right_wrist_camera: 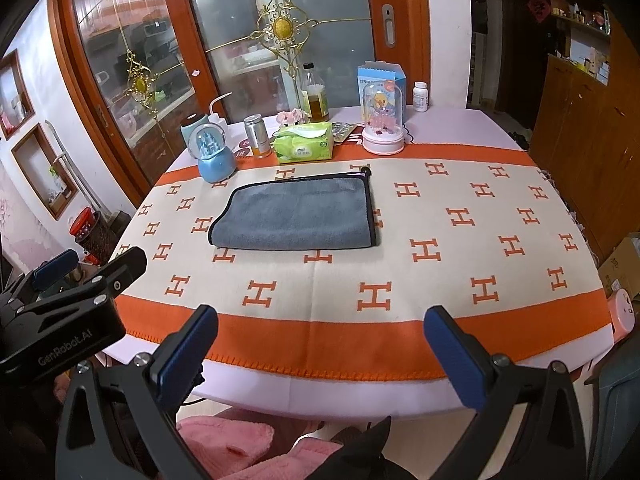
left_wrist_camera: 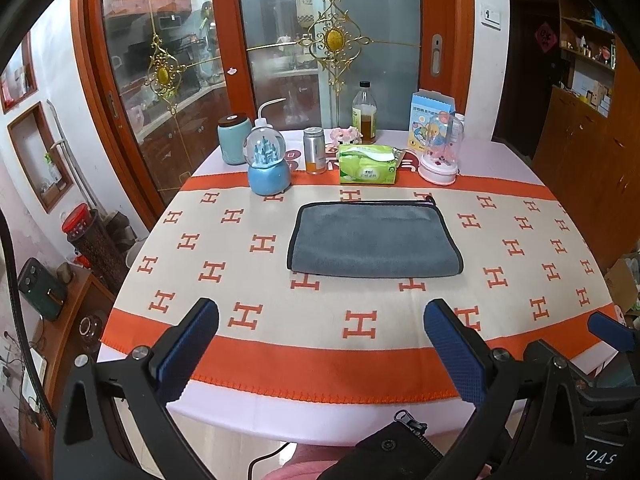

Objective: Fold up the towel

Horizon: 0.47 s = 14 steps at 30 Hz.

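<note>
Table (left_wrist_camera: 132, 240), orange-bordered cloth with H pattern.

Far edge, left to right:
- teal jar (left_wrist_camera: 234, 140);
- blue snow globe (left_wrist_camera: 267, 162), in front of a white squeeze bottle (left_wrist_camera: 262, 120);
- metal can (left_wrist_camera: 314, 150);
- green tissue pack (left_wrist_camera: 369, 164);
- pink figurine (left_wrist_camera: 346, 134), behind the pack;
- oil bottle (left_wrist_camera: 365, 112);
- blue carton (left_wrist_camera: 432, 120);
- pink-based dome (left_wrist_camera: 440, 152), in front of the carton;
- white pill bottle (right_wrist_camera: 420, 97), farthest right.

Centre: grey towel (left_wrist_camera: 374, 240), black-edged, folded over and lying flat, just in front of the tissue pack, well apart from both tools.

Near edge:
- left gripper (left_wrist_camera: 320, 352), jaws wide, holding nothing, above the orange border;
- right gripper (right_wrist_camera: 320, 356), jaws wide, holding nothing, likewise at the near edge and to the towel's right.
</note>
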Motion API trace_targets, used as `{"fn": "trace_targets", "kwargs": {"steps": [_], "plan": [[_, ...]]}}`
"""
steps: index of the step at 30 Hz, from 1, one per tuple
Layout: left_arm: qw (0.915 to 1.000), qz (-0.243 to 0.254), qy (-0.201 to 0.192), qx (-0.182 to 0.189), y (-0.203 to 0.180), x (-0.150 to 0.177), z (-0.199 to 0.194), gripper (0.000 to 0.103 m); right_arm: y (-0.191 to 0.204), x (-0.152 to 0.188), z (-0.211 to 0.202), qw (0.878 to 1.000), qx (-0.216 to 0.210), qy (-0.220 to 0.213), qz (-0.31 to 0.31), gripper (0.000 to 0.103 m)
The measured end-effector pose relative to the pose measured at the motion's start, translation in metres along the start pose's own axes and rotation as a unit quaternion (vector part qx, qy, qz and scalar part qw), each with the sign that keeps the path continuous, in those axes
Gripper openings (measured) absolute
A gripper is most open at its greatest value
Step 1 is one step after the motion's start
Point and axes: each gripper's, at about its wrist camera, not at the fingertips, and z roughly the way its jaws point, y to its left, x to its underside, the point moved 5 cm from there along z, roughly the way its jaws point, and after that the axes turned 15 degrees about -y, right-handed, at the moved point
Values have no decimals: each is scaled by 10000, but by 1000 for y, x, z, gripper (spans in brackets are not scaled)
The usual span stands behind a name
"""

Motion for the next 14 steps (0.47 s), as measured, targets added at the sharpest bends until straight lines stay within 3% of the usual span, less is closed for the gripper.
{"fn": "trace_targets", "kwargs": {"steps": [14], "plan": [[10000,8,93,23,3,5,2,102,5,4,3,10000,-13,69,16,103]]}}
